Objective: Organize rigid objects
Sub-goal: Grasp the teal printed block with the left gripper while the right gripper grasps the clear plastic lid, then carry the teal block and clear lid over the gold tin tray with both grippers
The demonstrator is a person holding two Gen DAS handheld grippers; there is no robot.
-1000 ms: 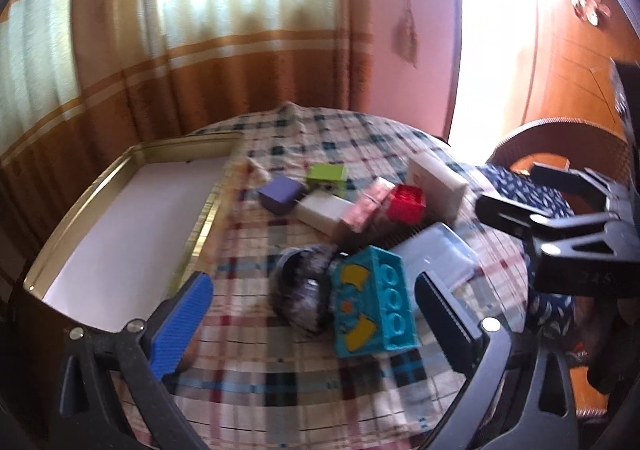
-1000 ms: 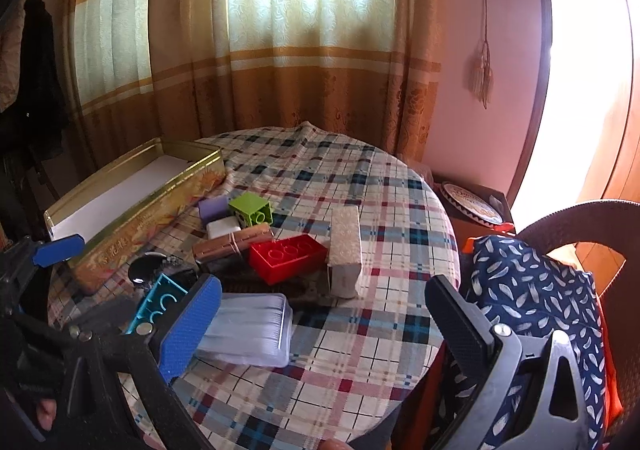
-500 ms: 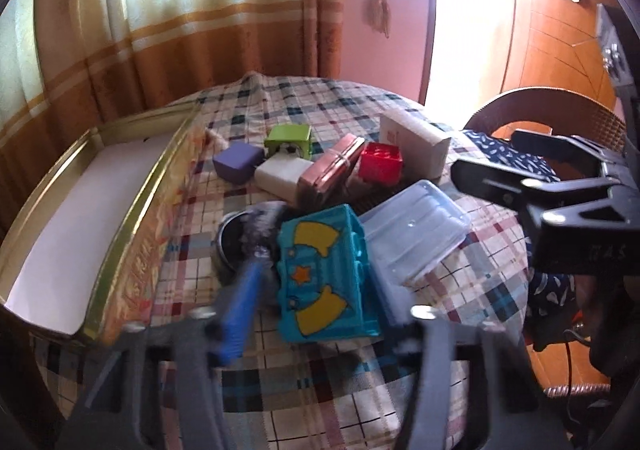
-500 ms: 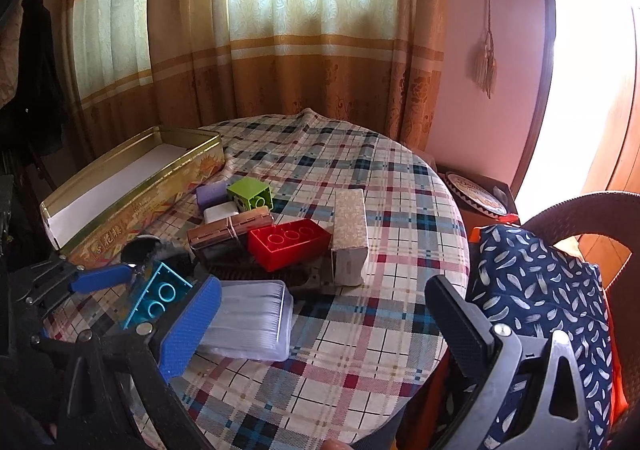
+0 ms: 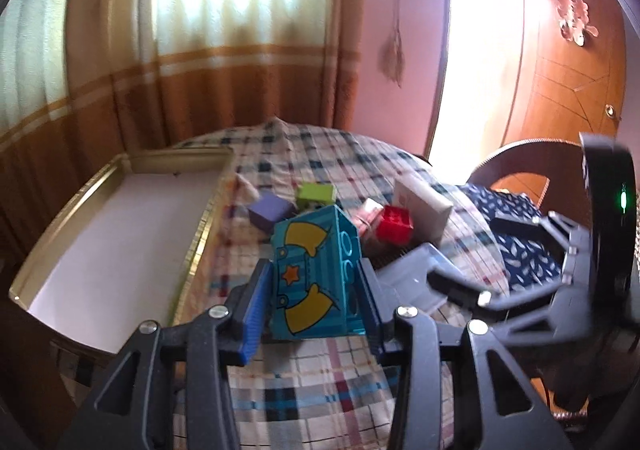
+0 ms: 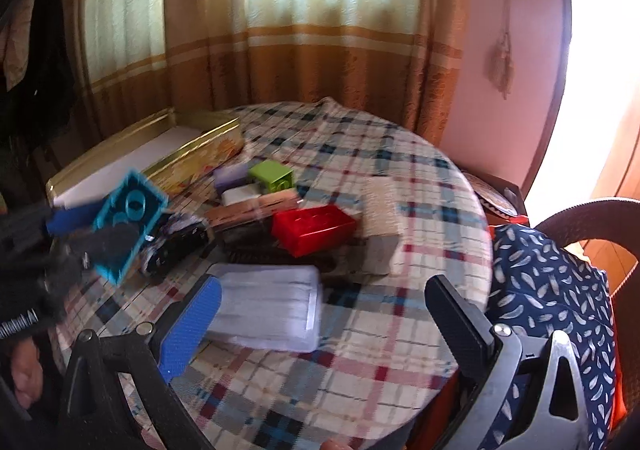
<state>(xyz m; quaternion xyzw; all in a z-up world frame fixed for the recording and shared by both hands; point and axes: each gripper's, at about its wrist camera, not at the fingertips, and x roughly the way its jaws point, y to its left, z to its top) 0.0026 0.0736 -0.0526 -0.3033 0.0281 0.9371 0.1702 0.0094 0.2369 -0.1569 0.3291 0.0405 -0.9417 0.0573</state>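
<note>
My left gripper [image 5: 310,304] has just closed on the teal block [image 5: 316,270]; pads press both sides, block lifted clear of the plaid table [image 5: 312,402]. Right gripper [image 6: 324,334] gapes wide, empty, over the clear plastic case [image 6: 268,310]. Step: carry 1 block. Next, I judge: swing left over the gold tin [image 5: 120,234], lower, release.

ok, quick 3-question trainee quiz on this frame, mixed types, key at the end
1. True or false: the left hand-held gripper is shut on the teal block.
2. Which lies nearest the right hand-held gripper? A) clear plastic case B) green block C) purple block
3. Fill in: the gold tray holds ____ blocks.

Key: 1 true; 2 A; 3 no
</note>
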